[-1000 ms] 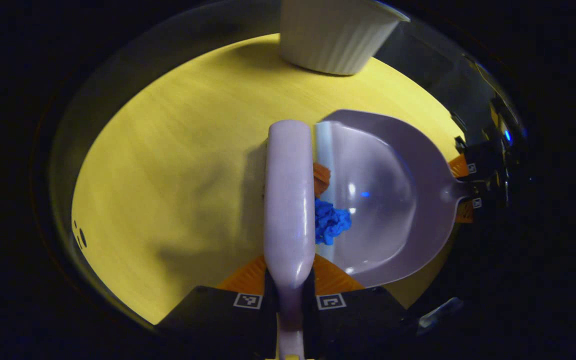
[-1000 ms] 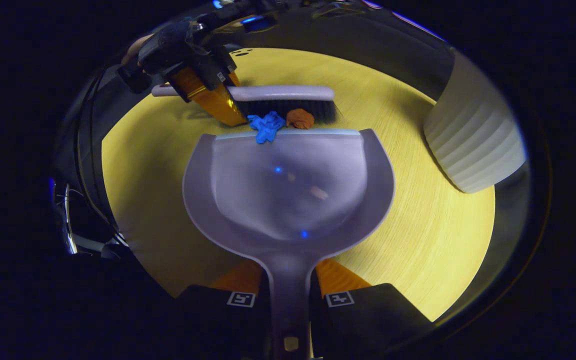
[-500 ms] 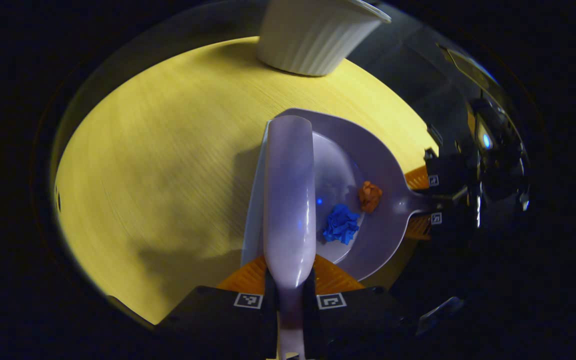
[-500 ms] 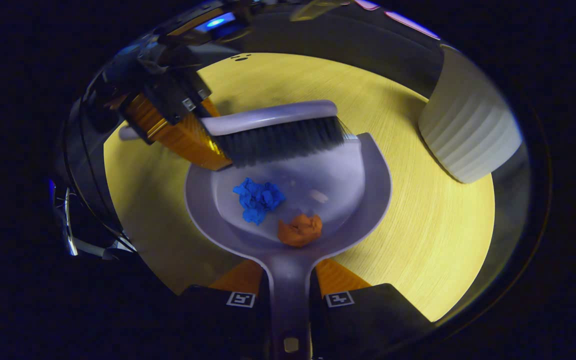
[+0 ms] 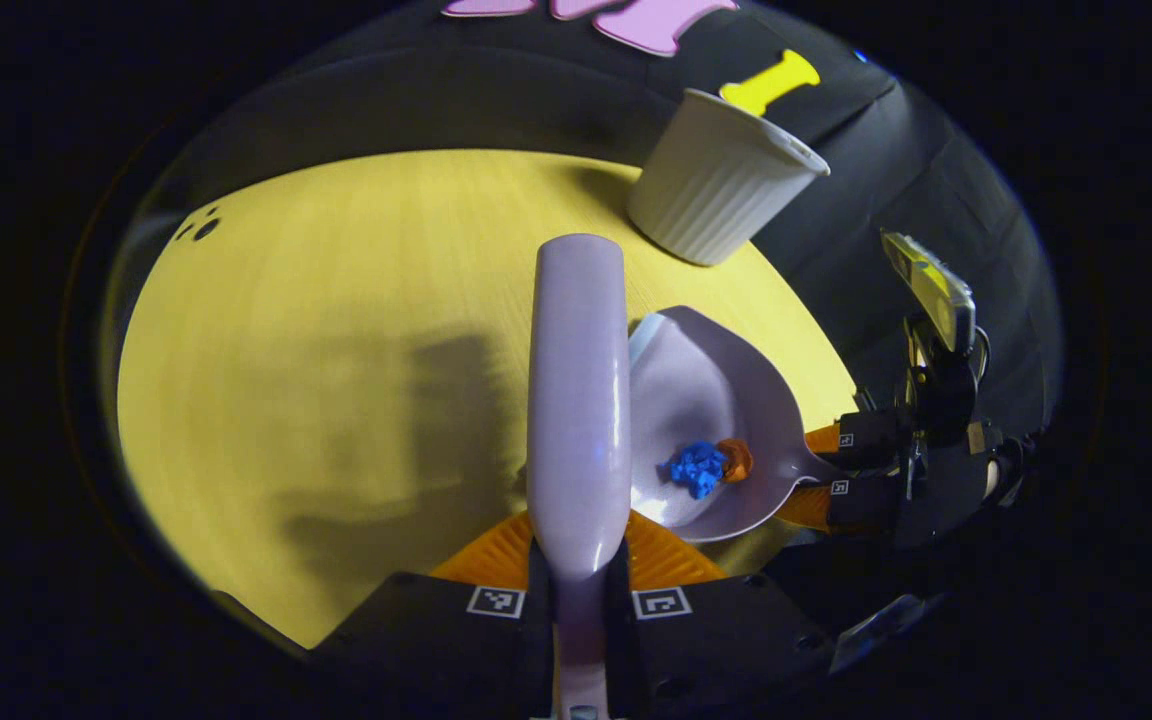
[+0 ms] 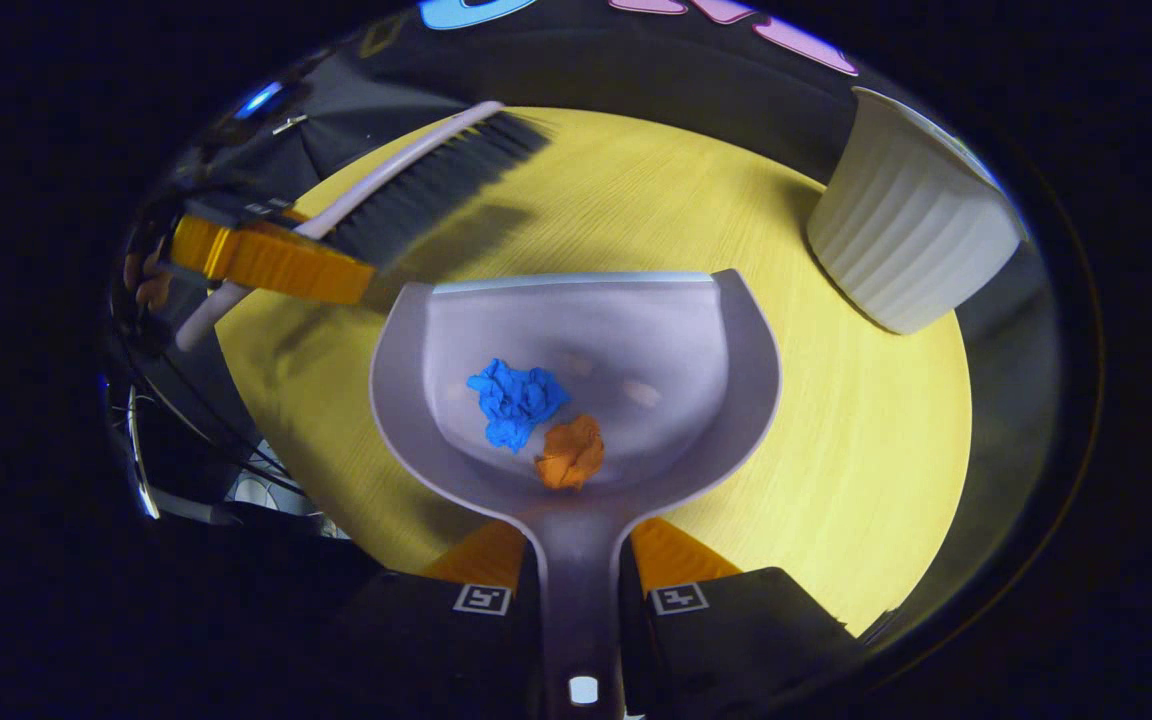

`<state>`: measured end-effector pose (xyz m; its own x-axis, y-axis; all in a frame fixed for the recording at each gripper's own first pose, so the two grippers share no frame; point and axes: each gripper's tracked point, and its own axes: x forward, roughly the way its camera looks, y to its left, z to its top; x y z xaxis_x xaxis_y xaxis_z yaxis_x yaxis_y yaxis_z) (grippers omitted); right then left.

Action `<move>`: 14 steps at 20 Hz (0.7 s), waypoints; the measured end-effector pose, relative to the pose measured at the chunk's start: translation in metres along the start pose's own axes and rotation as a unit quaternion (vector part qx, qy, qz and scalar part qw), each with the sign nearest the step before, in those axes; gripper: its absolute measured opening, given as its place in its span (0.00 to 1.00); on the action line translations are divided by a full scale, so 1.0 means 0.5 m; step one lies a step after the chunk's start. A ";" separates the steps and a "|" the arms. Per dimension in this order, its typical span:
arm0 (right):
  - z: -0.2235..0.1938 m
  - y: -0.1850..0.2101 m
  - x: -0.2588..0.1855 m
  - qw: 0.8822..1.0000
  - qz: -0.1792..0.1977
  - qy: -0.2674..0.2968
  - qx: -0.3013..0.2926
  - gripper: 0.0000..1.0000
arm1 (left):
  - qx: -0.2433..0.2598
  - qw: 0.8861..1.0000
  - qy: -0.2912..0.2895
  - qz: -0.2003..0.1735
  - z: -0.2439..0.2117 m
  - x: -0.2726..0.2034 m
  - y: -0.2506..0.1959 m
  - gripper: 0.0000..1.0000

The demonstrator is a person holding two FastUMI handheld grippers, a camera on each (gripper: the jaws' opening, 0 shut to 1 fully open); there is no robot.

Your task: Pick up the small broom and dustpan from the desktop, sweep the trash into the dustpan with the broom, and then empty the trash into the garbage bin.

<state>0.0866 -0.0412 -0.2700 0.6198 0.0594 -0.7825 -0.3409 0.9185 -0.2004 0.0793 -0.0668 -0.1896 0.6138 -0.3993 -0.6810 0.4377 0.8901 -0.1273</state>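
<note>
The dustpan looks like light, stiff plastic, its slick bowl holding a blue paper wad and an orange wad low near the handle; both would likely slide out if it tips. The right hand-held gripper is clamped on that handle, the left hand-held gripper on the small broom. The white ribbed garbage bin stands near the counter edge, with open counter between it and the pan
</note>
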 end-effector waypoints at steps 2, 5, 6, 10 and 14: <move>0.028 -0.001 -0.014 1.000 -0.011 0.000 0.001 0.36 | -0.007 0.999 -0.026 0.026 -0.035 -0.055 0.014 0.25; 0.104 0.002 -0.073 0.999 -0.027 -0.015 0.012 0.36 | -0.016 0.998 -0.048 0.045 -0.120 -0.115 0.018 0.25; 0.101 -0.017 -0.106 0.999 -0.031 -0.022 0.014 0.36 | -0.024 0.997 -0.051 0.046 -0.147 -0.133 0.023 0.25; 0.157 -0.055 -0.210 0.998 -0.046 -0.043 0.005 0.36 | -0.064 0.995 -0.061 0.041 -0.234 -0.164 0.008 0.25; 0.199 -0.080 -0.316 0.998 -0.029 -0.050 0.016 0.36 | -0.103 0.992 -0.065 0.045 -0.271 -0.162 0.007 0.24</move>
<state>0.0727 -0.0484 -0.0798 0.7057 0.0434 -0.7072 -0.2808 0.9335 -0.2230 -0.0579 -0.0014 -0.2328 0.7305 -0.3286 -0.5986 0.2422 0.9443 -0.2228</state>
